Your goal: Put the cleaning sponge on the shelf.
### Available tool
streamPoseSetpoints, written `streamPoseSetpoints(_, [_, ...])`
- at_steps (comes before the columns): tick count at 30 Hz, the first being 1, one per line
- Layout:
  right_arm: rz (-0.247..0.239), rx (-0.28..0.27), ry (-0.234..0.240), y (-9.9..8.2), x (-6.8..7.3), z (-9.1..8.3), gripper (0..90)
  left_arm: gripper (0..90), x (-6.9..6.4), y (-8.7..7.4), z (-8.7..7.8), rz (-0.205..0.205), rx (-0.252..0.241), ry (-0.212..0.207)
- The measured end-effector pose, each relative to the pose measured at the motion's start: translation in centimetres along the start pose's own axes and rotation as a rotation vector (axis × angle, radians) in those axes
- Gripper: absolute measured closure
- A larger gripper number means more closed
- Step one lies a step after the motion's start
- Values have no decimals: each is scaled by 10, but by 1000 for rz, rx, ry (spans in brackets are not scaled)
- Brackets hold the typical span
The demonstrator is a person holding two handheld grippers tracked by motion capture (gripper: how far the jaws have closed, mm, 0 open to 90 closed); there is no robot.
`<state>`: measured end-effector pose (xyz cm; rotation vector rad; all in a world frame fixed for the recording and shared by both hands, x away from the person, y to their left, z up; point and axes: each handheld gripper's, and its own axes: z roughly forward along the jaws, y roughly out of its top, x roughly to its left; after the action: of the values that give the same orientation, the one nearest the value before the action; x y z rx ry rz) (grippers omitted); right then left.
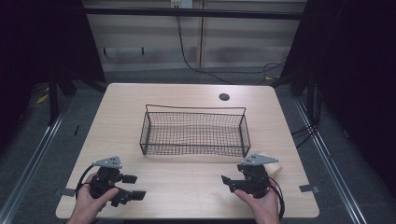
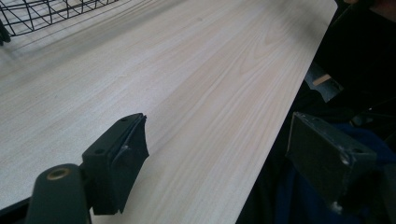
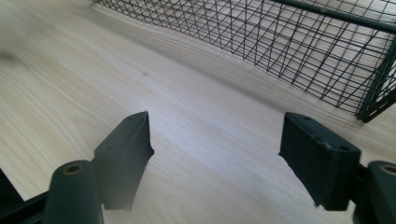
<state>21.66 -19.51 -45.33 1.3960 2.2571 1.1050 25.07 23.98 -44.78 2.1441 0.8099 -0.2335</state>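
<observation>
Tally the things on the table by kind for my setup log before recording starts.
Black wire-mesh basket: 1
Pale wooden block, partly hidden behind the right gripper: 1
Black handheld grippers: 2, the left gripper and the right gripper, jaws apart on both
Total: 4

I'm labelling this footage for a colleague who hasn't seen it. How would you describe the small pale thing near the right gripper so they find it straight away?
Start at the wire basket mid-table, then go to its near right corner. Just beyond it, behind the right gripper, lies a small pale block, the one loose item on the table.
</observation>
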Motion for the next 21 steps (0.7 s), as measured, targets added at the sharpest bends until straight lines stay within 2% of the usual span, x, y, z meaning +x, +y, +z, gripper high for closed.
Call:
streamPoseSetpoints(2, [17,-7,26,0,-2,-1,253,197,0,0,0,2,-1,-3])
streamPoseSetpoints(5, [11,2,47,1,-3,-1,290,197,-1,0,0,3,-6,-2])
streamPoseSetpoints(6, [16,4,63,1,-3,-1,304,197,-1,0,-1,5,-8,-2])
streamPoseSetpoints(7, [13,10,101,3,-3,-2,337,197,-1,0,-1,2,-10,0])
streamPoseSetpoints(9, [15,28,104,5,-1,-3,373,197,-1,0,-1,1,-10,0])
streamPoseSetpoints(11, [26,45,152,9,1,-5,398,197,-1,0,-1,4,-9,-2])
streamPoseSetpoints(13, [12,44,153,12,1,-7,397,197,-1,0,-1,4,-10,-3])
streamPoseSetpoints(16, [-3,48,101,15,0,-10,399,197,-1,1,-1,8,-13,-12])
streamPoseSetpoints(17, [-3,48,101,15,0,-10,399,197,-1,1,-1,8,-13,-12])
streamPoseSetpoints(18, [28,65,108,18,-3,-15,392,197,-1,2,-1,9,-11,-12])
streamPoseSetpoints(19, [28,65,108,18,-3,-15,392,197,-1,2,-1,9,-11,-12])
streamPoseSetpoints(20, [42,67,130,19,-5,-17,368,197,-1,3,0,11,-8,-13])
streamPoseSetpoints(21, [55,49,183,21,-8,-21,343,197,0,3,0,10,-8,-14])
